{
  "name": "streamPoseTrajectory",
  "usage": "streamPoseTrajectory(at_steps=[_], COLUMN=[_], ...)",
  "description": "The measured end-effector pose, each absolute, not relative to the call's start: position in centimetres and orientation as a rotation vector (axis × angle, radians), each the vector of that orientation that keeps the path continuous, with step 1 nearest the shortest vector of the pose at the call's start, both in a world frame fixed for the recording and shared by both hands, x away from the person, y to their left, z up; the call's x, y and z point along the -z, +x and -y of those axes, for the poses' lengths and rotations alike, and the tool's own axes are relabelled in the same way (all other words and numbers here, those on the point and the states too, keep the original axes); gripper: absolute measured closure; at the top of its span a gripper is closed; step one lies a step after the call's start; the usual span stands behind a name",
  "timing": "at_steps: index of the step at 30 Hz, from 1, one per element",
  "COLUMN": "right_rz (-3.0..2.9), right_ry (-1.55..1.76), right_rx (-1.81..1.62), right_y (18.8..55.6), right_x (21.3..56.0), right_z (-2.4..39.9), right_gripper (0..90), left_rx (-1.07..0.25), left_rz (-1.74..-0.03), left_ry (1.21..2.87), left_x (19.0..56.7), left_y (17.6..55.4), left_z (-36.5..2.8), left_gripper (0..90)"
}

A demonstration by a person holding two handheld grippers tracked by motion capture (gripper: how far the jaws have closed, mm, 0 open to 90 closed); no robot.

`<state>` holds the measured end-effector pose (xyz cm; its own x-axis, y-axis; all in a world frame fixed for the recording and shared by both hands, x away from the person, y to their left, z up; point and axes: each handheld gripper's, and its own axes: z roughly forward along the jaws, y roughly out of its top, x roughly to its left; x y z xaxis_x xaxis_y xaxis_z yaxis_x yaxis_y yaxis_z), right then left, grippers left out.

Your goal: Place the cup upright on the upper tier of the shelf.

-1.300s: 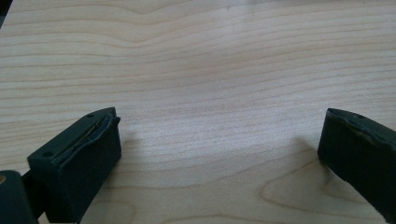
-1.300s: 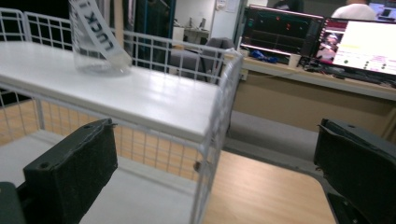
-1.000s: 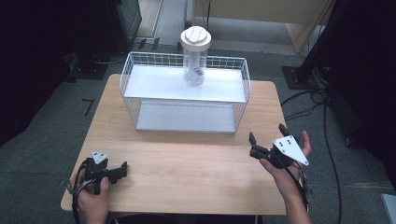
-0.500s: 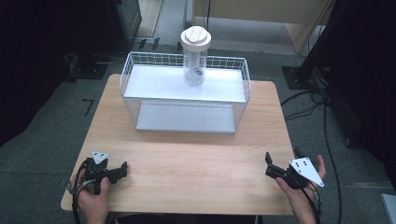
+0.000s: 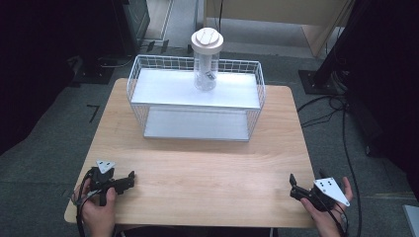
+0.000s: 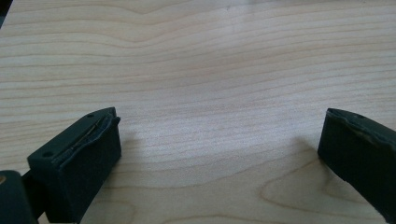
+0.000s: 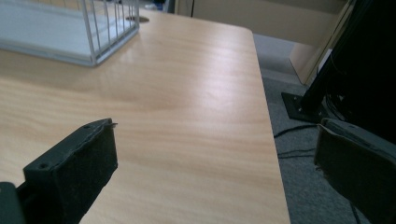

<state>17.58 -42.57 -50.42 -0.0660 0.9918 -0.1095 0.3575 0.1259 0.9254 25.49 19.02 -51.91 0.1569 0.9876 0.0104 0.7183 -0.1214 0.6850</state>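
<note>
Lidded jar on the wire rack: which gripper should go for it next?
Neither is clearly better placed; slightly the right gripper. Both are open at the table's near corners, and the lidded jar stands a little right of the wire rack's centre. Left gripper lies marginally farther.

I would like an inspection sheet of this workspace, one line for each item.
Surface: wooden table, bare at the near half.
Job's things: clear jar with round lid, upright inside white wire basket at the far side.
Clutter: nothing seen.
Grippers: left tongs and right tongs both open, holding nothing, at the near corners.
Cables: black cables on the floor at right.
Surroundings: grey carpet, dark stands.
</note>
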Motion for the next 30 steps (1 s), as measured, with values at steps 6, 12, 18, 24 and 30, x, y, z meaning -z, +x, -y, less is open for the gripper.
streamPoseTrajectory(at_steps=[6, 12, 18, 24, 30], right_rz=[-1.605, -1.679, -1.771, -1.872, -1.917], right_ry=[1.386, 1.454, 1.490, 1.504, 1.612], right_rx=[-0.914, -0.856, -0.825, -0.736, -0.802], right_y=[17.0, 17.4, 17.9, 18.3, 18.5], right_x=[51.3, 52.1, 52.2, 52.5, 52.6], right_z=[43.4, 43.6, 43.2, 42.6, 43.0], right_gripper=[0.0, 0.0, 0.0, 0.0, 0.0], left_rx=[-0.652, -0.653, -0.653, -0.653, -0.653], left_rz=[-1.617, -1.616, -1.617, -1.617, -1.617], left_ry=[1.901, 1.901, 1.899, 1.900, 1.900], left_x=[51.9, 51.9, 51.9, 51.9, 51.9], left_y=[25.5, 25.5, 25.5, 25.5, 25.5], left_z=[-19.0, -19.0, -19.0, -19.0, -19.0], left_gripper=[0.0, 0.0, 0.0, 0.0, 0.0])
